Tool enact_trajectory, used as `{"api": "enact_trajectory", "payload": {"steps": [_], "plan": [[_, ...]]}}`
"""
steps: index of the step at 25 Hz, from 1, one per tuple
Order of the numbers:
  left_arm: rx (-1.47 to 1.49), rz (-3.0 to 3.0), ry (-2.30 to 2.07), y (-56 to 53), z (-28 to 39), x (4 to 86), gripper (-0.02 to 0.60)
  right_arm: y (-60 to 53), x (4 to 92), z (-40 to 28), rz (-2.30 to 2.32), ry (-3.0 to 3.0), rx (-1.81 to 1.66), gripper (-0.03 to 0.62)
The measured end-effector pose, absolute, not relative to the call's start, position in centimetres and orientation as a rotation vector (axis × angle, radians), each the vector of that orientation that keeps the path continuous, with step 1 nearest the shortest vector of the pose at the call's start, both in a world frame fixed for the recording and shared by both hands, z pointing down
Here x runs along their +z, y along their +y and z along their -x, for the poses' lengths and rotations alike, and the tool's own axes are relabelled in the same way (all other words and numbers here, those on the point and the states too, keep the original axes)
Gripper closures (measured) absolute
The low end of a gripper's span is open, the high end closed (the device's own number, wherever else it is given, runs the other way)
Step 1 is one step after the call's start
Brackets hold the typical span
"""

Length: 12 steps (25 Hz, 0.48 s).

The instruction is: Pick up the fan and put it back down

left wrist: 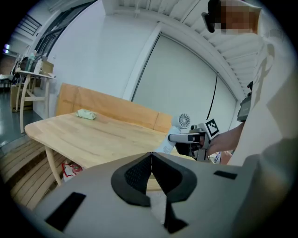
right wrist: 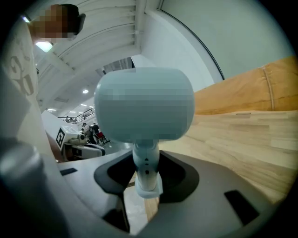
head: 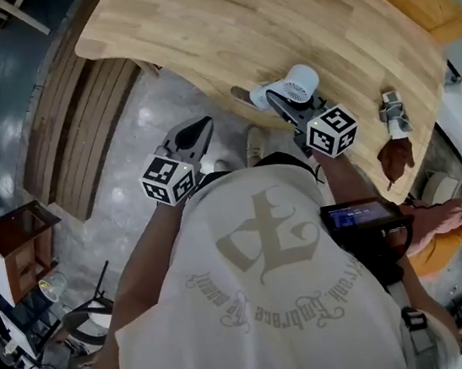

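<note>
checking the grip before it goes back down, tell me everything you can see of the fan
The fan is a small white handheld one that looks like plastic. It has a round head with a grilled face, a slim handle with small dark dots, and a wider foot. It is head uppermost, its handle clamped between the jaws of the right gripper, at the wooden table's near edge. Whether the foot touches the table cannot be told.

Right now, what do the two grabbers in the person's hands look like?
The left gripper and right gripper match: grey wedge-shaped bodies with curved black pads, each carrying a white cube printed with black square markers. The person wears a white short-sleeved T-shirt with grey print.
</note>
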<state>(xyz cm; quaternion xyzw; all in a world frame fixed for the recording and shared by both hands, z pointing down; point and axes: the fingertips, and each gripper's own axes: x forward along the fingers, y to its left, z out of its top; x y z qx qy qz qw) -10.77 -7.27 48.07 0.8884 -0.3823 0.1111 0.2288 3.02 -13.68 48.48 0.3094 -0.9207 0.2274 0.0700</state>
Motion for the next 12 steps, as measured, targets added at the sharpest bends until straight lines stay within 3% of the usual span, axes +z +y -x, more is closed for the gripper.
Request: {"api": "enact_trajectory", "payload": {"steps": [12], "plan": [[0.314, -2.331, -1.218, -10.2, 11.5, 49.0, 0.571, -19.6, 52.8, -1.0, -0.704, -2.73, 0.631, 0.442]]}}
